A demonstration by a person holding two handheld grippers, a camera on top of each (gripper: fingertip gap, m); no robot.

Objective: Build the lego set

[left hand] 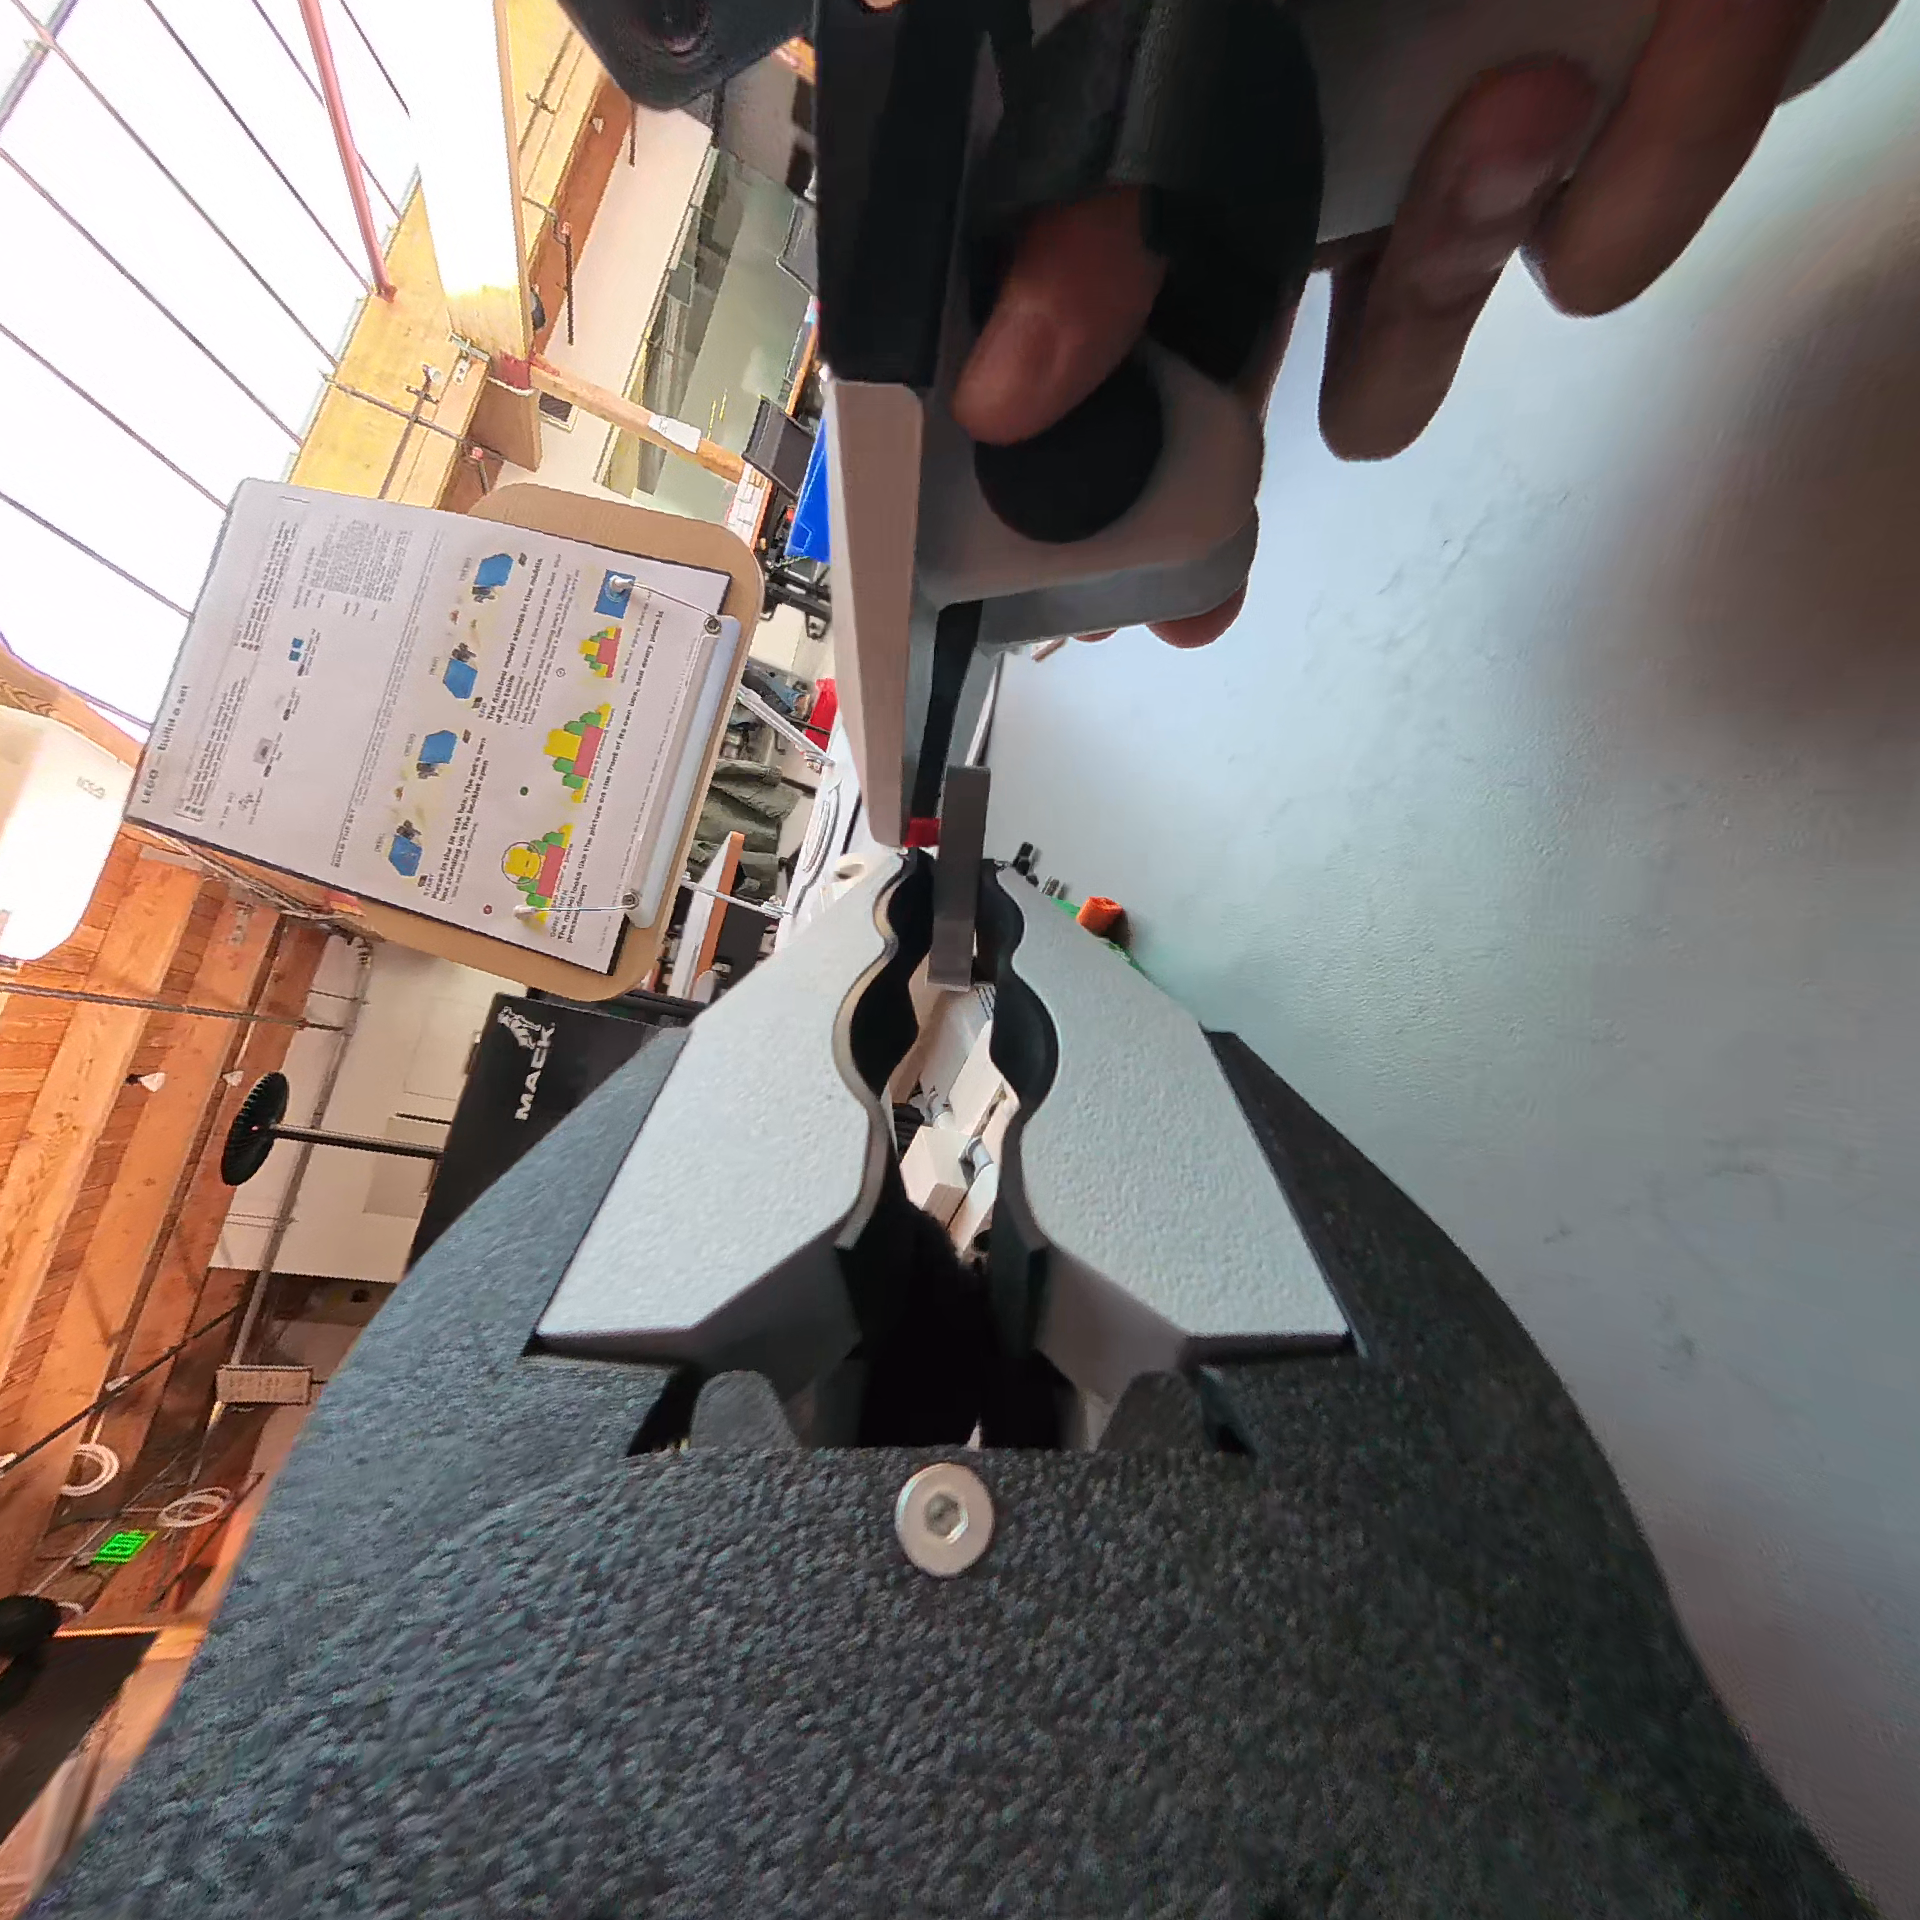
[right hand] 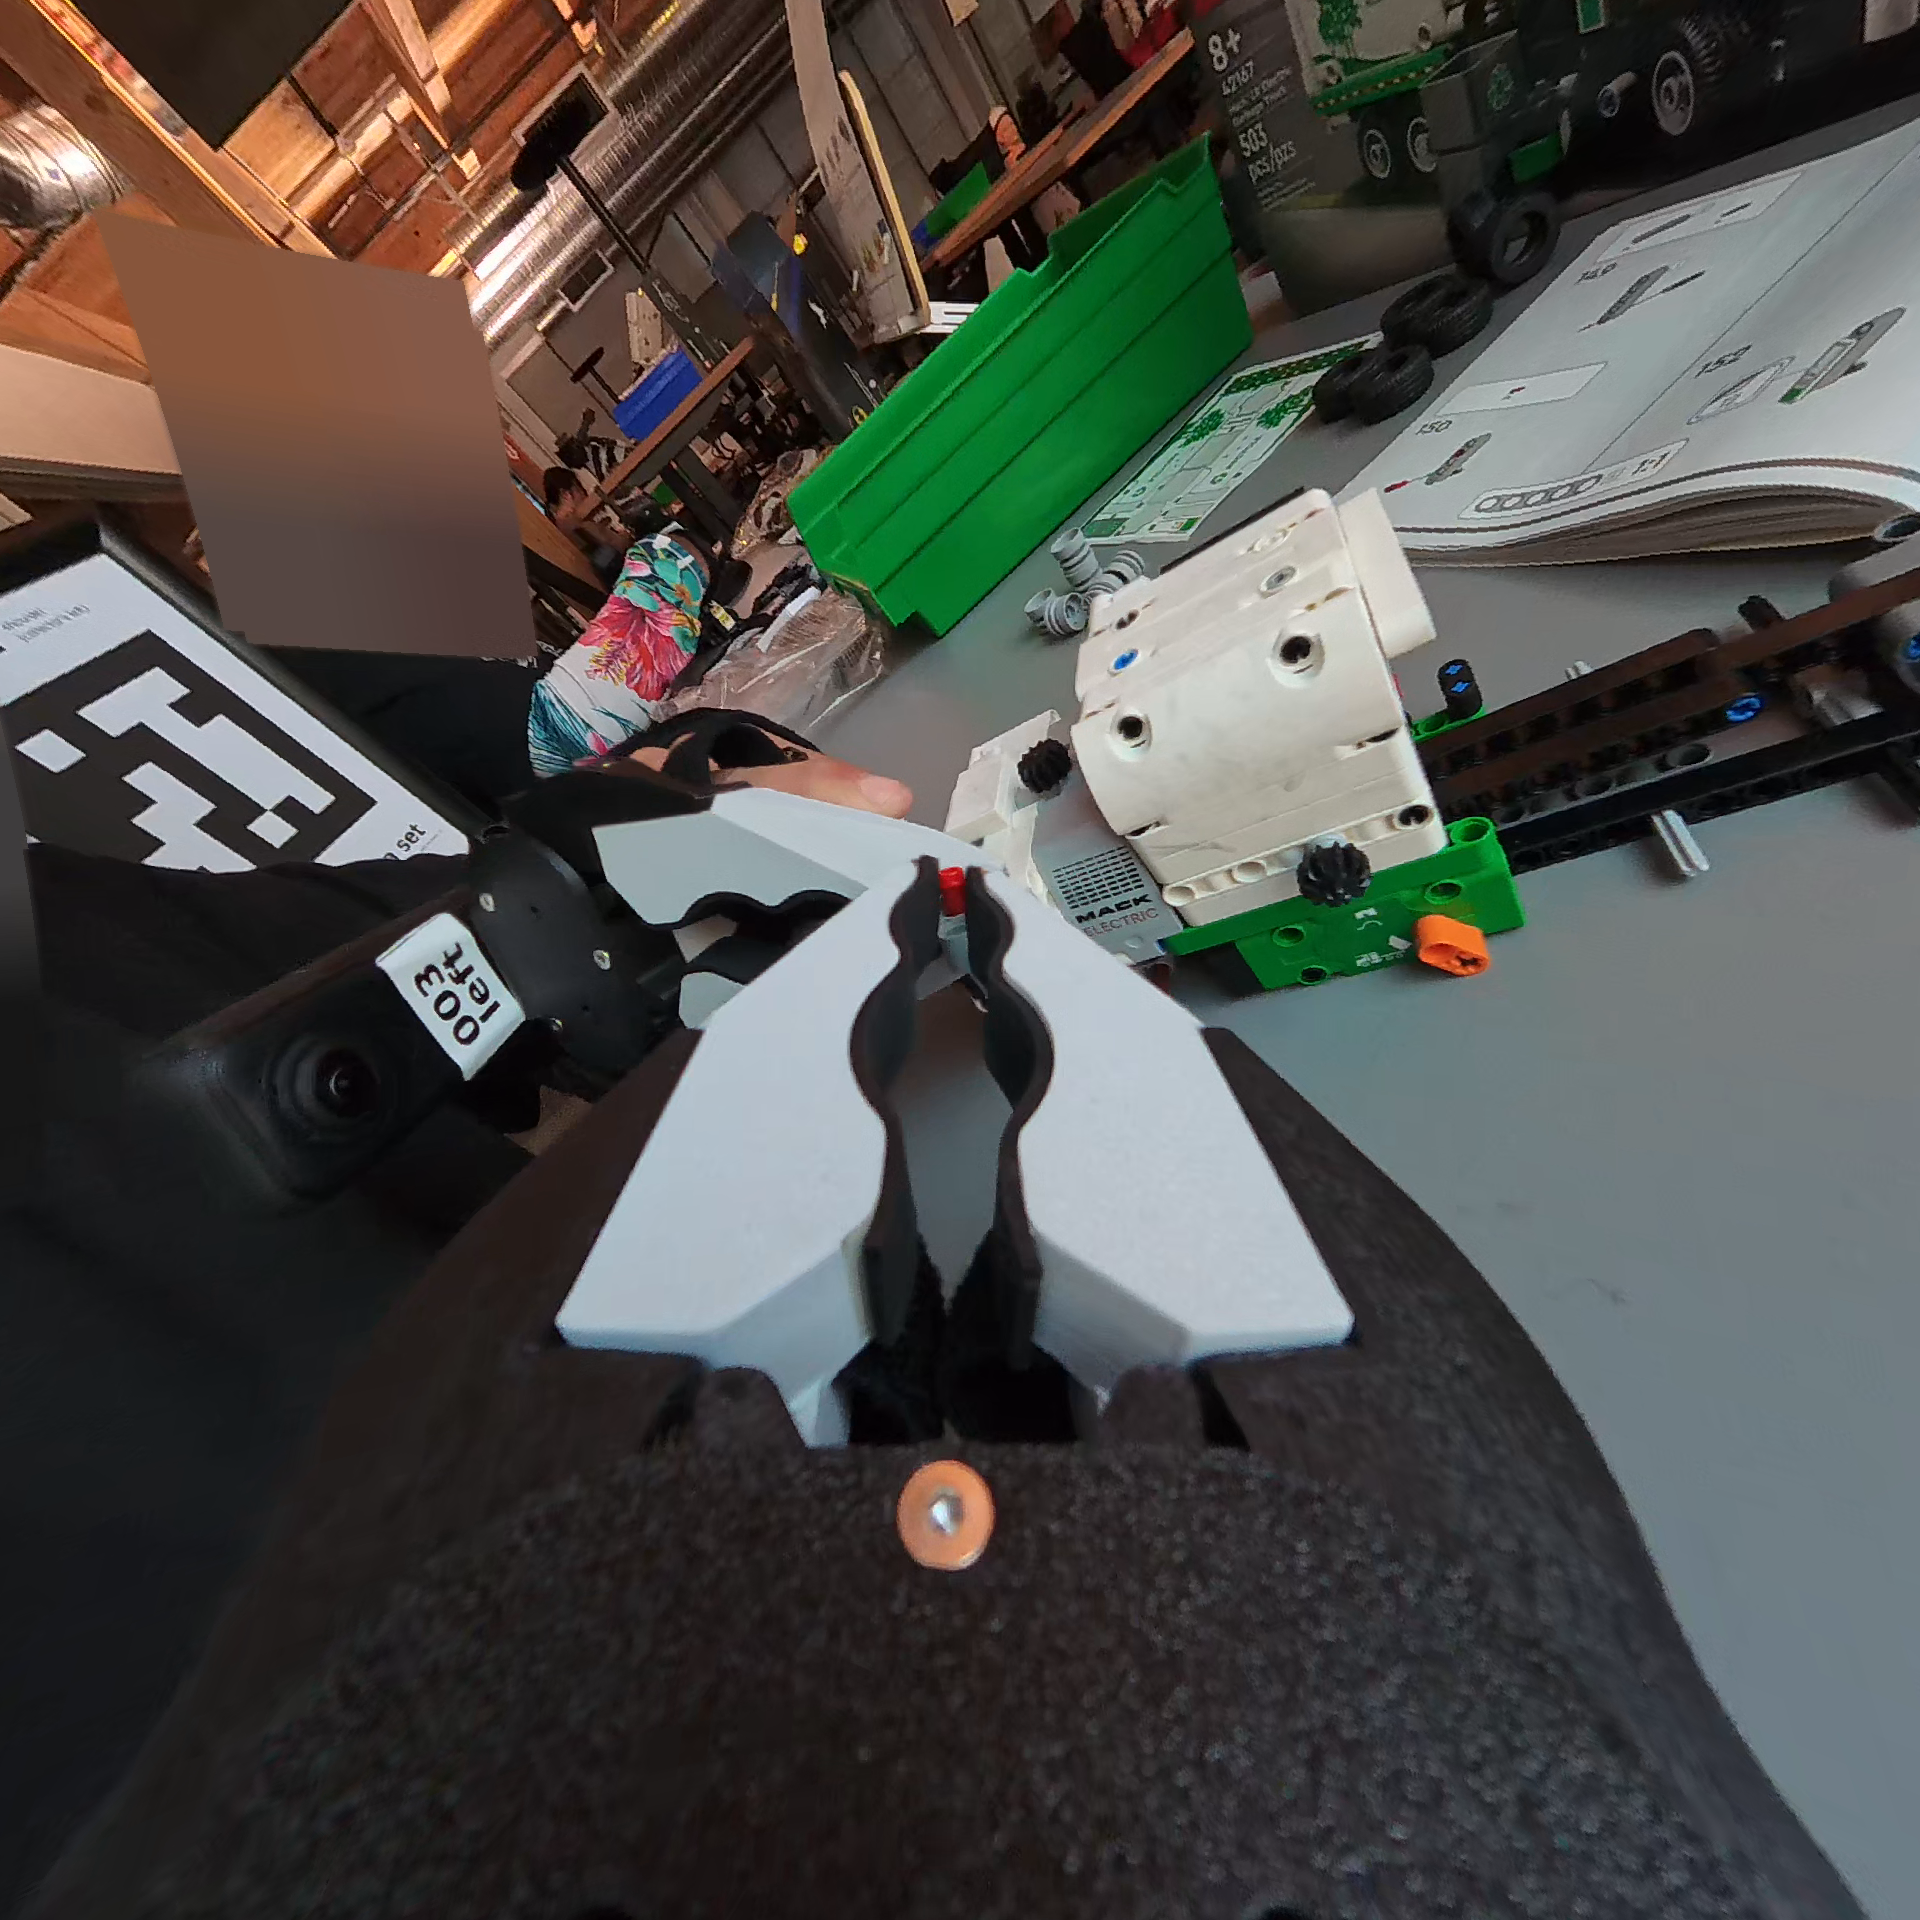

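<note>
Left claw (left hand: 940, 914): sitting mid-frame, pinching a flat grey plastic piece (left hand: 958, 883).
Right claw (right hand: 948, 902): at centre, clamping a small grey-and-red peg (right hand: 949, 906).
White-and-green brick truck cab (right hand: 1247, 748): resting right on the grey bench (right hand: 1558, 1195).
Handling: probably light, stiff, slippery; gripping flat faces seems safest.

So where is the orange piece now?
In the right wrist view, the orange piece lies on the table right of centre, against the truck's green base.

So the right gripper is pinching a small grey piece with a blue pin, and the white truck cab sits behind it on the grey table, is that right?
Not quite: the pin is red, not blue, as the right wrist view shows. The right gripper does pinch the small grey piece, and the white truck cab sits behind it on the grey table.
</note>
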